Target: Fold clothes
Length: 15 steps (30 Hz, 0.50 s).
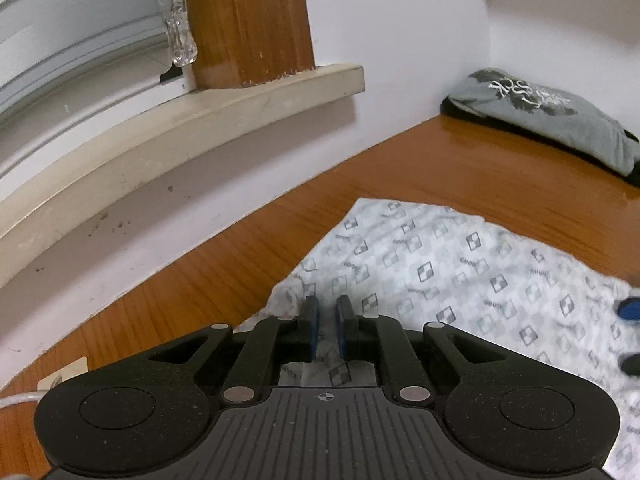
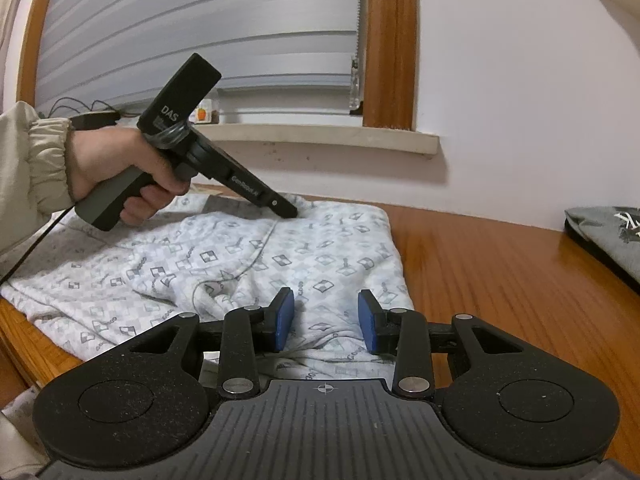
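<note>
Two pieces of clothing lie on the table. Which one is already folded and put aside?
The grey shirt with the dark print, folded in the far corner by the wall. The white patterned garment lies spread out and rumpled under both grippers.

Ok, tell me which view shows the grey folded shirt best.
The left wrist view: the grey shirt lies whole in the table's far corner, its white print visible. The right wrist view catches only one end of it, cut off by the frame's right edge.

White patterned garment (image 2: 224,256) spread flat
</note>
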Available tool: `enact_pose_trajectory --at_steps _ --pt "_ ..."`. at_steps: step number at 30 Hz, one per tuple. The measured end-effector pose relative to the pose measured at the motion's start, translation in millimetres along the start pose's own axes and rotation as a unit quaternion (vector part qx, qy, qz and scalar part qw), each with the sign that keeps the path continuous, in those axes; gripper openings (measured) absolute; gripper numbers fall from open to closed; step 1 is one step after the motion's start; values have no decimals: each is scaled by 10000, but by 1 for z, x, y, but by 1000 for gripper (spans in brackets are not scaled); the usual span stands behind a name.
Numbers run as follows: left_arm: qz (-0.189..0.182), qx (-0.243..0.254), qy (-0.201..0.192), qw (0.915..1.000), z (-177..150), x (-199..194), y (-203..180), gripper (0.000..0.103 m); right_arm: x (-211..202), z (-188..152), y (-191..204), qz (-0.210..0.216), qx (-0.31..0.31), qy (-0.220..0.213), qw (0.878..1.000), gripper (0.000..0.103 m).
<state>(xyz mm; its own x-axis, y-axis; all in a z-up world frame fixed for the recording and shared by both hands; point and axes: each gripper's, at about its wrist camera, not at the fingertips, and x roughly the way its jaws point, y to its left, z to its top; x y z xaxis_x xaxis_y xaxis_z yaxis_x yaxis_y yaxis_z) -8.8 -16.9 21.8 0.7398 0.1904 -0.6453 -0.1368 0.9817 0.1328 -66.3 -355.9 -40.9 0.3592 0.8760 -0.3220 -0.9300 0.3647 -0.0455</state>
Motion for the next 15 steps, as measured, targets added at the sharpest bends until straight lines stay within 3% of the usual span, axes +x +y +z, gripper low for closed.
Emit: enact_pose_trajectory --at_steps 8,15 --pt "10 -87 -109 9999 7 12 -15 11 -5 1 -10 -105 -187 130 9997 35" --pt "-33 94 -218 9997 37 50 -53 11 -7 1 -56 -549 -272 366 9974 35"
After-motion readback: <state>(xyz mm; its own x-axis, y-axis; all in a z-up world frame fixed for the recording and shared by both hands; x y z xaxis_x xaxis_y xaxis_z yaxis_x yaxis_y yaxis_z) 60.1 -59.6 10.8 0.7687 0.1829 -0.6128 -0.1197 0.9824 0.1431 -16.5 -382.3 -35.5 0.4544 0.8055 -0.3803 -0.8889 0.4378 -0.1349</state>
